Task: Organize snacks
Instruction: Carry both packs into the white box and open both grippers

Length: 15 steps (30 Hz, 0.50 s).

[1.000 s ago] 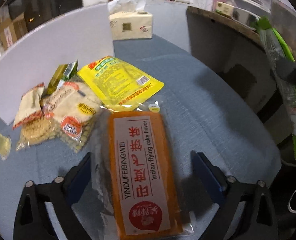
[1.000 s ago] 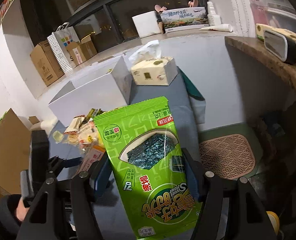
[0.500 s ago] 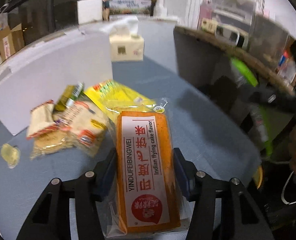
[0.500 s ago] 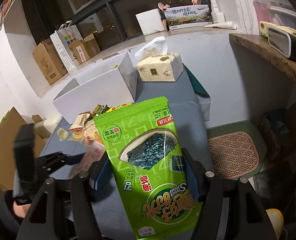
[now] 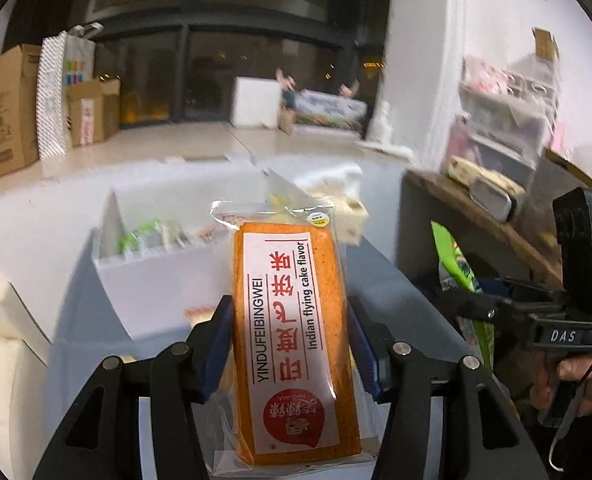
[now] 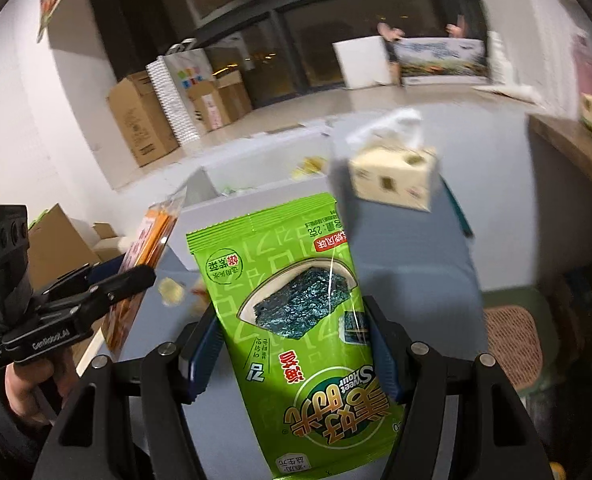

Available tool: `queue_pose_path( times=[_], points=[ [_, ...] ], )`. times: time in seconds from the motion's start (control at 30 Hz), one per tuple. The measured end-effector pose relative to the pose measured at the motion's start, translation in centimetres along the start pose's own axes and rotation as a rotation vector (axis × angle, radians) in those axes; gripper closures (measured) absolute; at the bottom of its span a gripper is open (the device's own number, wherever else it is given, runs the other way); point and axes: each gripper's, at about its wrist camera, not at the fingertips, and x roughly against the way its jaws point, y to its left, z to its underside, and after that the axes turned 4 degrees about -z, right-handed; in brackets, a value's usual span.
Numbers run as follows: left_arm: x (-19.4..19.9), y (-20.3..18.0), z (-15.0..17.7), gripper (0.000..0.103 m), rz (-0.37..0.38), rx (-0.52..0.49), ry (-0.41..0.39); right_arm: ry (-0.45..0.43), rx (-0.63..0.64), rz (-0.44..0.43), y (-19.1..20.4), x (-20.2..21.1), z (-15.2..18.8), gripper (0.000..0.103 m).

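My left gripper (image 5: 287, 344) is shut on an orange Indian flying cake pack (image 5: 291, 340) and holds it lifted, in front of the open white box (image 5: 167, 268). Several small snacks (image 5: 155, 236) lie inside that box. My right gripper (image 6: 291, 352) is shut on a green seaweed snack bag (image 6: 296, 328) and holds it above the blue-grey table (image 6: 408, 260). The left gripper and its orange pack (image 6: 143, 268) show at the left of the right wrist view. The green bag (image 5: 456, 268) and right gripper show at the right of the left wrist view.
A tissue box (image 6: 392, 176) stands on the table behind the white box (image 6: 255, 184). A few small snacks (image 6: 171, 292) lie on the table. A wooden shelf (image 5: 476, 216) stands to the right. Cardboard boxes (image 6: 143, 120) stand on the floor at the back left.
My left gripper closed on the orange cake pack and lifted it off the table toward the white box. My right gripper, still holding the green bag, moved closer to the box.
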Motion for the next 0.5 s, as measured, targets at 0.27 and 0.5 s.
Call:
queue_pose_path(
  times=[0.27,0.5],
  points=[
    [-3.6,5.5,-6.8,0.044,-0.029,0.045,-0.072,0.002,0.013,-0.056,2.3,-6.5,-8.5,0.033],
    [-10.1,8.3,-10.8,0.044,-0.055,0.043,-0.021,0.034,0.032,-0.003,3.0,-13.7,-15.3,0.033]
  ],
)
